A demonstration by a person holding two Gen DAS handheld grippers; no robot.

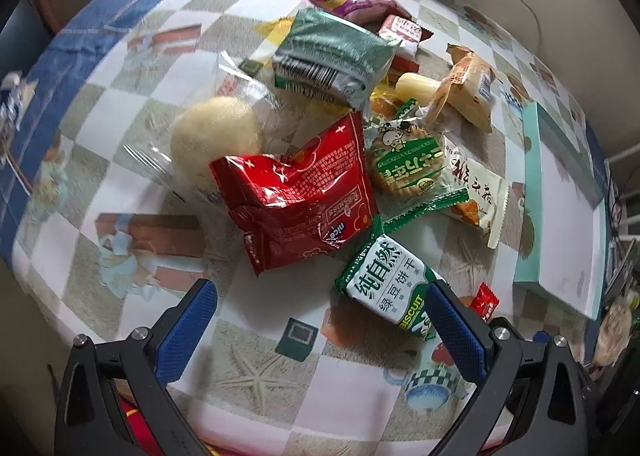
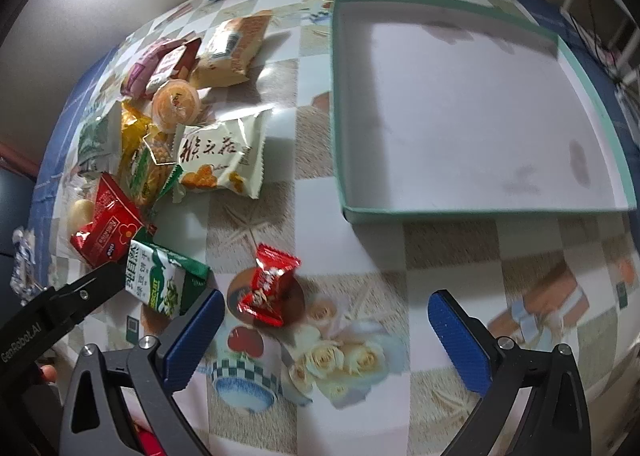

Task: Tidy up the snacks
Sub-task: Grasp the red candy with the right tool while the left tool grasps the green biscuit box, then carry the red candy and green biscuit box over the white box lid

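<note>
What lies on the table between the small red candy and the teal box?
Nothing: in the right wrist view, only bare patterned tablecloth stretches between the red candy and the teal box.

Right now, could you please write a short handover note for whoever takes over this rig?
Left gripper: open, empty, over the table in front of the snack pile.
Right gripper: open, empty, nearest the red candy.
Green biscuit pack lies beside the candy.
Tray: holds nothing.
Done: nothing sorted yet.
Left: move every snack into the tray, probably.
</note>
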